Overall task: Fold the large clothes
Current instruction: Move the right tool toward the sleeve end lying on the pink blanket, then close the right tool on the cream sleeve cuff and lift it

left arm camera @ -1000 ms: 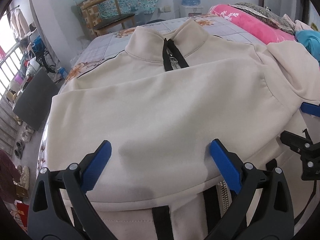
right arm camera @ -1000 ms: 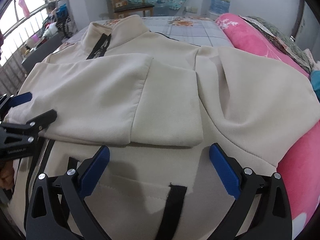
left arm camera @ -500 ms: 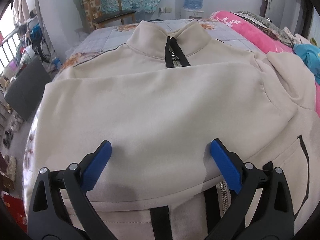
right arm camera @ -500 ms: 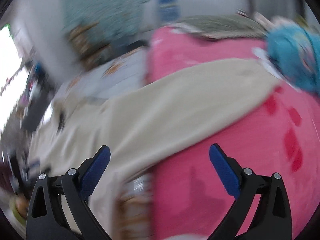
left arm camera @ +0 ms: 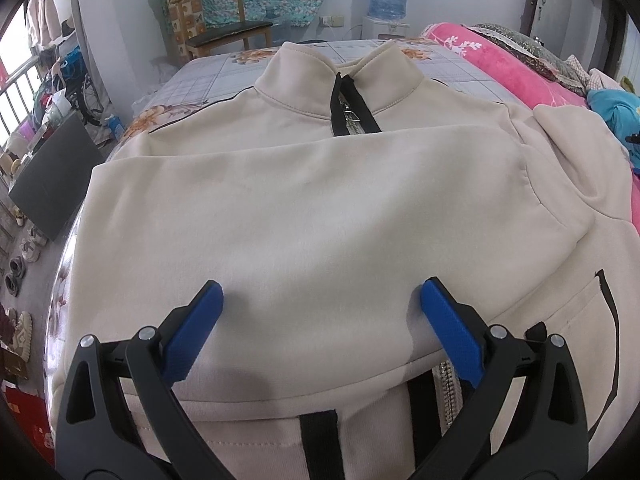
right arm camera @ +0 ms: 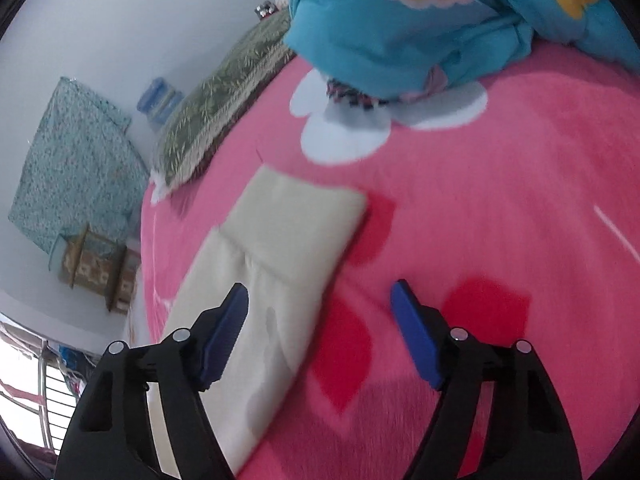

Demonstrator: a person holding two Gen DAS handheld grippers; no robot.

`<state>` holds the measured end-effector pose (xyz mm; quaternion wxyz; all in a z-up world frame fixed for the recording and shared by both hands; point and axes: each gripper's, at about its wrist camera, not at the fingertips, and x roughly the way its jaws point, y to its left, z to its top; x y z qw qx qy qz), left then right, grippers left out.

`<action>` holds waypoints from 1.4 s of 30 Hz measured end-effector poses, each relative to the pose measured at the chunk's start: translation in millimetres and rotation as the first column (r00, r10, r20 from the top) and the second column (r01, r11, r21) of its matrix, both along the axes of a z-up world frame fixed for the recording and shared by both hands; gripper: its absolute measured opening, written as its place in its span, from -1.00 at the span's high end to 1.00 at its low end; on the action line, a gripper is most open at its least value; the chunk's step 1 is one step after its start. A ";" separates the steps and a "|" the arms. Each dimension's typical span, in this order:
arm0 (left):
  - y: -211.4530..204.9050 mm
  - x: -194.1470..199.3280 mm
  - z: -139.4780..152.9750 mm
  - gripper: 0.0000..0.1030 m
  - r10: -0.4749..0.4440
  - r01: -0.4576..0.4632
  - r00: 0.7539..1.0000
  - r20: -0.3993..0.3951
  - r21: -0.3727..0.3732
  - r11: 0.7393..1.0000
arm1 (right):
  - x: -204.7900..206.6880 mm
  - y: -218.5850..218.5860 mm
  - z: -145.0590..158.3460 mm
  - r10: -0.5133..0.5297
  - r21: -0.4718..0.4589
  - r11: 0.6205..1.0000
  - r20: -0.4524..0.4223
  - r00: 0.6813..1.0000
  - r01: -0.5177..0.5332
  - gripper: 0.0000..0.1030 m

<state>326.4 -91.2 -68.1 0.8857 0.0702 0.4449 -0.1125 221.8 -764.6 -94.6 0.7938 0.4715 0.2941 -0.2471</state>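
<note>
We log one cream jacket (left arm camera: 304, 216) on the bed (left arm camera: 224, 76), one sleeve (left arm camera: 280, 184) folded across. Other sleeve (right arm camera: 280, 240) remains on the pink blanket (right arm camera: 480, 240). Left tongs (left arm camera: 320, 328) and right tongs (right arm camera: 320, 332) gape wide, holding nothing.

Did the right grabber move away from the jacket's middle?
Yes. The right gripper swung rightward, off the jacket's body; its view now faces the sleeve cuff on the pink blanket.

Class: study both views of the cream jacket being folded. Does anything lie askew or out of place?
Yes. One sleeve of the cream jacket stretches sideways off the body onto the pink blanket, unfolded, while the other lies folded across the chest.
</note>
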 end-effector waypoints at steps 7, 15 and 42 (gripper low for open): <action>-0.1 -0.2 -0.1 -0.87 -0.001 0.001 1.000 0.000 0.000 1.000 | 12.5 -17.0 -2.3 -0.042 -0.023 0.999 -0.031 0.999 0.041 -0.01; 0.0 -0.2 -0.1 -0.87 0.000 0.000 1.000 0.000 0.000 1.000 | 9.1 -26.0 -7.8 -0.102 0.023 0.995 0.003 0.995 0.102 0.38; 0.2 -0.1 -0.6 -0.87 -0.003 0.003 1.000 0.000 -0.002 1.000 | -17.5 57.5 137.6 0.056 -0.265 0.964 0.077 0.995 -0.034 0.86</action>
